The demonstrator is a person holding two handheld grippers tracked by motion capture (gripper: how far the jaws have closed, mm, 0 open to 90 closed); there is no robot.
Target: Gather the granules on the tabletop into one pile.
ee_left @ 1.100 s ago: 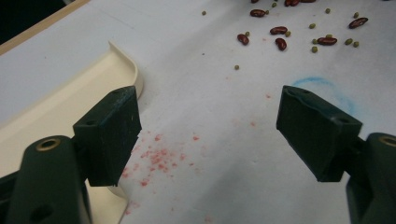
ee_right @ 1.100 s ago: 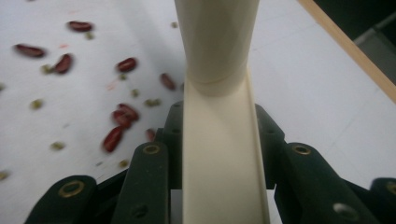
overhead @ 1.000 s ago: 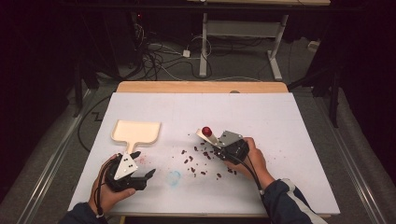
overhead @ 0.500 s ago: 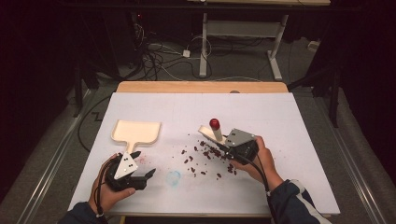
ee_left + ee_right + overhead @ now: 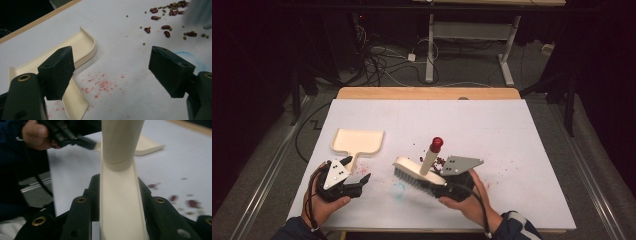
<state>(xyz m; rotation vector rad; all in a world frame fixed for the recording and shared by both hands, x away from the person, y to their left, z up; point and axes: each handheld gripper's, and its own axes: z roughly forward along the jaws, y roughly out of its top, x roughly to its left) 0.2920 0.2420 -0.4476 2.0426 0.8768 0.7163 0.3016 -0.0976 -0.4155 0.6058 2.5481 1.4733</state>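
On the white table [image 5: 512, 130], near its front edge, I have the right gripper [image 5: 432, 181] clamped on the cream hand brush [image 5: 418, 172]; its jaws hug the flat back of the brush from both sides, as the right gripper view makes plain, with the red-tipped handle [image 5: 432, 152] sticking up and back. The bristles hang just over the table, left of the scattered red beans [image 5: 165, 27] and small green ones [image 5: 185, 37]. My left gripper [image 5: 358, 170] sits with its jaws wide and holding nothing, right beside the stem of the cream dustpan [image 5: 358, 142], one jaw just over it in the left gripper view.

Risks, as I judge them: the dustpan is loose. If I sweep before the left jaws pinch that stem, the brush will likely shove the pan away, or beans will roll past its lip. Beans are round; a quick stroke could flick them off the table. The brush is also held at its head, so a hard press may twist it in the jaws.

The beans lie behind the brush and right of the pan, well apart from its mouth.
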